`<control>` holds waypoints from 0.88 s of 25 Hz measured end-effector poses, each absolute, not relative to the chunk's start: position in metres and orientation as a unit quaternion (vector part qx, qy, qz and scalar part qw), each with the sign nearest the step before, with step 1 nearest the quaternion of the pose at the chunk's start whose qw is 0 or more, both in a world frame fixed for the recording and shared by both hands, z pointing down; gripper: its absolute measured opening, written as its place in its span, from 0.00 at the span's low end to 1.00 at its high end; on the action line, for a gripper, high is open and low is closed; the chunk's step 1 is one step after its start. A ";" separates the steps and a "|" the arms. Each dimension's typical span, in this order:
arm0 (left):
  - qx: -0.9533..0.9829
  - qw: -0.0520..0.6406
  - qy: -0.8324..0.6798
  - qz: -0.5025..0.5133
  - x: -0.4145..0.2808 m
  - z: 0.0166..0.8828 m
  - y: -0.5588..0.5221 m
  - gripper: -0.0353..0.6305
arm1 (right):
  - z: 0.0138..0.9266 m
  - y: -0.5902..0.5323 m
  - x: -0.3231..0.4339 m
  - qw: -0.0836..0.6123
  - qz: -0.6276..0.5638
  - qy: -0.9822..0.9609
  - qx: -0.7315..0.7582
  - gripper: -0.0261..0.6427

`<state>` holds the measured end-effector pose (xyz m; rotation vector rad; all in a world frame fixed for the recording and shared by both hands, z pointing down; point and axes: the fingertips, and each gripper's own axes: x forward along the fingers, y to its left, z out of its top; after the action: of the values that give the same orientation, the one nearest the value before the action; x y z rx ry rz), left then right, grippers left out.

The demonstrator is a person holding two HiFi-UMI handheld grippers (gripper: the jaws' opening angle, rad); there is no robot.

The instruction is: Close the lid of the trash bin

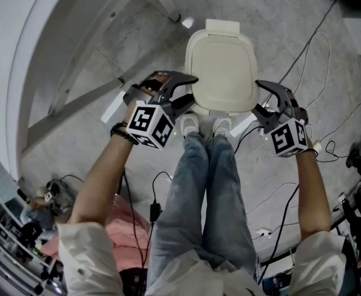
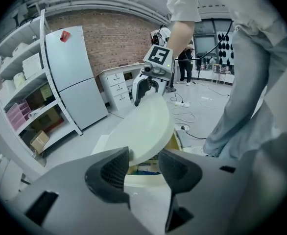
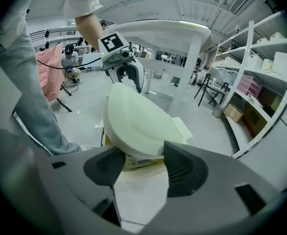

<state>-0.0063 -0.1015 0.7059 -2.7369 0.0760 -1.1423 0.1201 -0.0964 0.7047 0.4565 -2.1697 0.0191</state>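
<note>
Head view has the lid [image 1: 222,66] tilted low over the bin [image 3: 133,161] on the floor [image 1: 279,177], left tongs [image 1: 188,91] and right tongs [image 1: 259,97] both apart, flanking its near corners without clamping, likely to ease it down evenly.

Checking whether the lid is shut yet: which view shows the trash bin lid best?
The right gripper view: it shows the lid side-on, tilted up above the bin, not shut. The left gripper view shows the same tilt from the other side. The head view shows only its top, hiding the gap.
</note>
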 end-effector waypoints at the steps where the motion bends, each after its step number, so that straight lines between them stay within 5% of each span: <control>1: -0.919 0.086 0.023 -0.384 -0.006 0.706 -0.101 0.35 | 0.705 -0.096 0.120 0.446 0.008 -0.876 0.183 0.42; 22: -0.900 0.082 -0.063 -0.423 -0.010 0.732 -0.081 0.39 | 0.733 -0.072 0.119 0.482 0.013 -0.868 0.119 0.53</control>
<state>-0.0095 -0.0811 0.7319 -2.6902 -0.1874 -1.2631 0.1188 -0.0724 0.7327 0.2893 -2.1156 0.0316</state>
